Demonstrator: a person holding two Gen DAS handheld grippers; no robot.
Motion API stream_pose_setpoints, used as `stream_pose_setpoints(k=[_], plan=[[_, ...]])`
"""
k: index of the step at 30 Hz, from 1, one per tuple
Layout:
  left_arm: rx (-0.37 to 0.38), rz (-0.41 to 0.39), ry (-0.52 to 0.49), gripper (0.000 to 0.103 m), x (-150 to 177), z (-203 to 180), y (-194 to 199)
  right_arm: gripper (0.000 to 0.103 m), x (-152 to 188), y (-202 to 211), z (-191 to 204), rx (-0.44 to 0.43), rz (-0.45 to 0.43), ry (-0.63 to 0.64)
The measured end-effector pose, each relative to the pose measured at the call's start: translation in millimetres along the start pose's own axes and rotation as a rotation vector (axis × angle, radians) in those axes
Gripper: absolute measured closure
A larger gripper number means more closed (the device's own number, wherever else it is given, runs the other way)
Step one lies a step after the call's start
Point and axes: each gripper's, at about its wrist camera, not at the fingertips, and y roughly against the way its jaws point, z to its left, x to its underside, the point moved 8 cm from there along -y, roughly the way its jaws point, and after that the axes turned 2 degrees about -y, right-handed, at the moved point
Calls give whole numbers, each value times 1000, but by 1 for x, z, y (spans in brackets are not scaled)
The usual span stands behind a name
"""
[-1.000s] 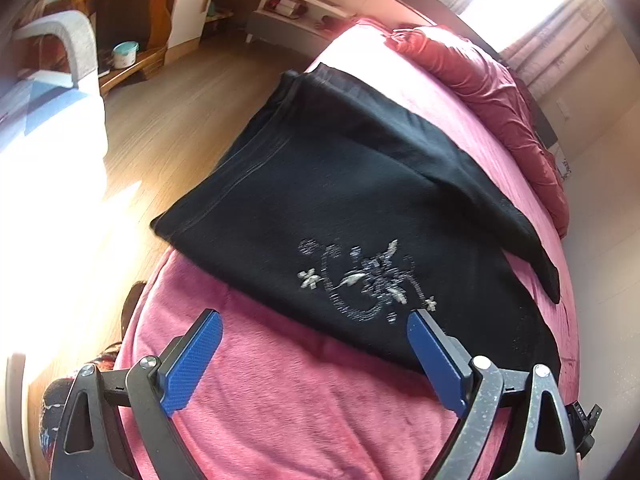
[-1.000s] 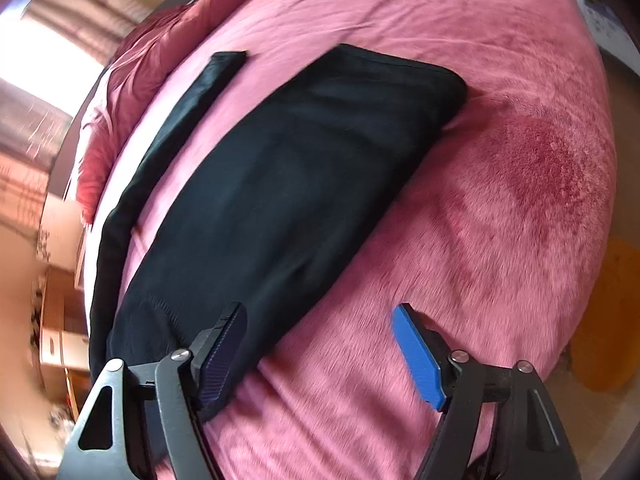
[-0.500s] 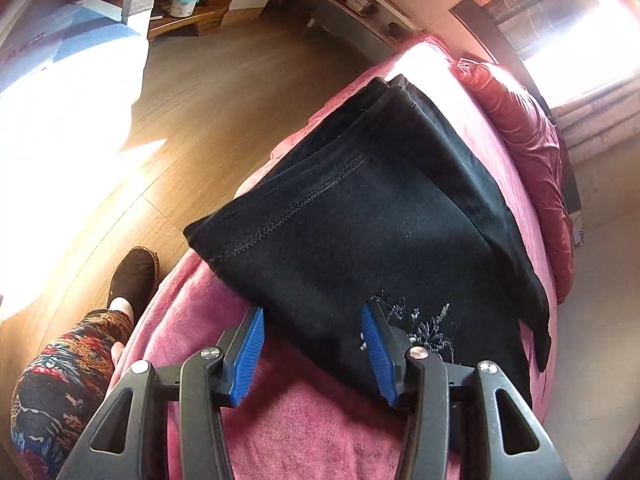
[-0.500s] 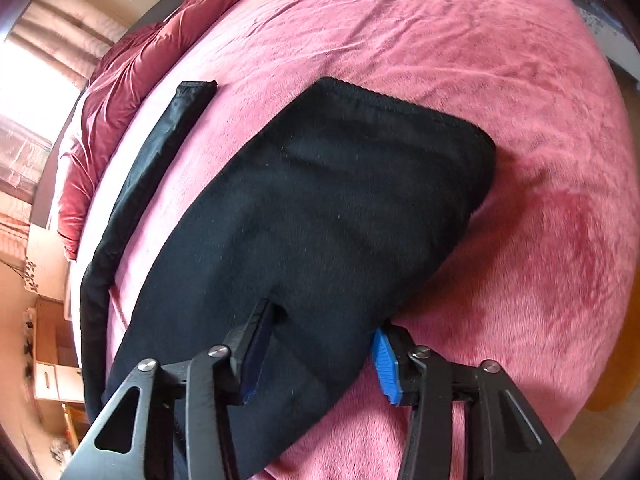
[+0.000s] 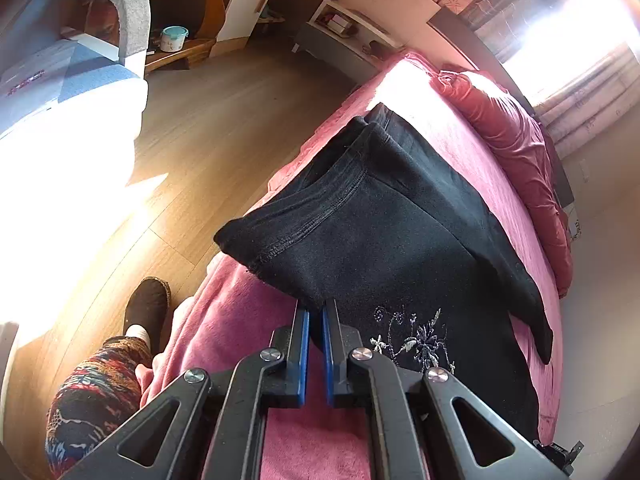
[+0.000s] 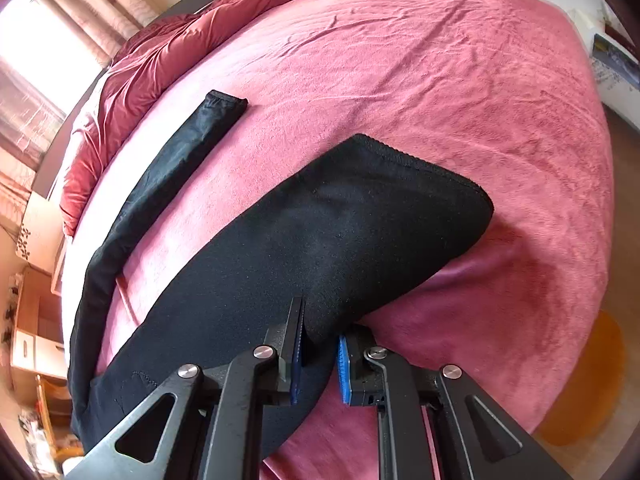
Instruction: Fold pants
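Black pants (image 5: 372, 236) with silver embroidery lie on a pink bed (image 5: 240, 320). My left gripper (image 5: 315, 312) is shut on the near edge of the pants by the waist end, and the cloth there is raised off the bed. In the right wrist view the pants (image 6: 340, 240) show one wide leg lifted toward me and the other leg lying flat at the left. My right gripper (image 6: 320, 340) is shut on the near edge of the wide leg, close to its hem.
A crumpled red duvet (image 6: 168, 48) lies along the bed's far side. A person's leg and slipper (image 5: 144, 308) stand on the wood floor (image 5: 224, 112) beside the bed. A chair (image 5: 116, 16) and shelves stand farther off.
Both grippers moved in to the near edge of the pants and closed on it. The gripped edges have risen off the bed.
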Motion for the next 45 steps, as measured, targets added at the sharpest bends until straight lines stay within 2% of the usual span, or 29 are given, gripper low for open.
stream_pose_setpoints(k=[12,14,15,16,17,18,19,22,25,28,31,36,39,41,43,45], plan=[[-49,88,-24,97,45,22,19,89,23,1,-45,48,40,-19],[-71,123,-20,92,47,23,14,88,24,1,-46,41,43,-29],[-76,131,-17,90,46,22,15,83,22,2,-47,37,42,-39],[-98,122,-24,86,42,21,18,73,21,3,-48,34,37,-46],[-127,105,-34,78,37,17,22,67,18,7,-49,42,27,-47],[-137,91,-35,76,31,16,27,57,16,12,-50,59,14,-40],[-134,77,-31,76,25,16,34,51,13,18,-52,81,-6,-31],[-132,6,-25,76,1,21,57,51,6,39,-50,128,-77,0],[-93,-47,-27,76,-26,12,66,48,1,59,-34,138,-131,59],[-35,-54,-22,76,-54,-6,58,44,7,64,-2,89,-128,126],[37,-37,-6,76,-82,-27,34,42,27,55,41,24,-73,221],[79,10,-17,71,-117,-66,-7,39,74,29,107,-42,21,372],[74,44,-8,68,-139,-78,-36,39,104,13,138,-73,85,446],[74,64,4,59,-151,-84,-57,39,121,6,153,-82,118,482],[69,84,29,52,-166,-86,-78,39,129,-1,161,-77,143,500],[71,108,56,51,-180,-86,-99,38,135,-7,165,-78,168,506]])
